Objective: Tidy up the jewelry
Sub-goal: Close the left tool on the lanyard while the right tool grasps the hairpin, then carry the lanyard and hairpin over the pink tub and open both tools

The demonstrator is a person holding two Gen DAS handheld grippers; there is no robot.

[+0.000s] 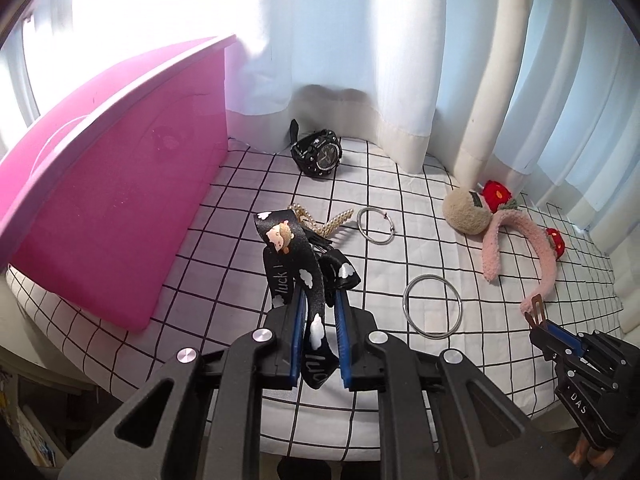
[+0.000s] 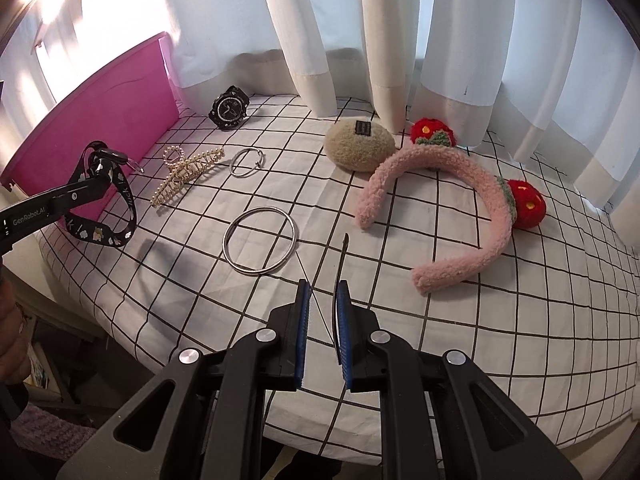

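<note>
My left gripper [image 1: 318,300] is shut on a black printed lanyard strap [image 1: 296,268] and holds it above the checked cloth, next to the pink box [image 1: 120,184]. It also shows in the right wrist view [image 2: 102,184]. My right gripper [image 2: 322,292] holds a thin dark hair clip [image 2: 339,280] against its right pad; the jaws stand apart. A large silver bangle [image 2: 260,240], a small silver hoop [image 2: 247,162], a pearl claw clip [image 2: 186,174], a black watch [image 2: 229,112] and a pink fuzzy headband [image 2: 460,204] lie on the cloth.
A beige plush pad [image 2: 360,148] lies by the headband. White curtains [image 2: 360,40] hang along the back. The table's front edge [image 2: 160,360] drops off at the lower left. The pink box stands along the left side.
</note>
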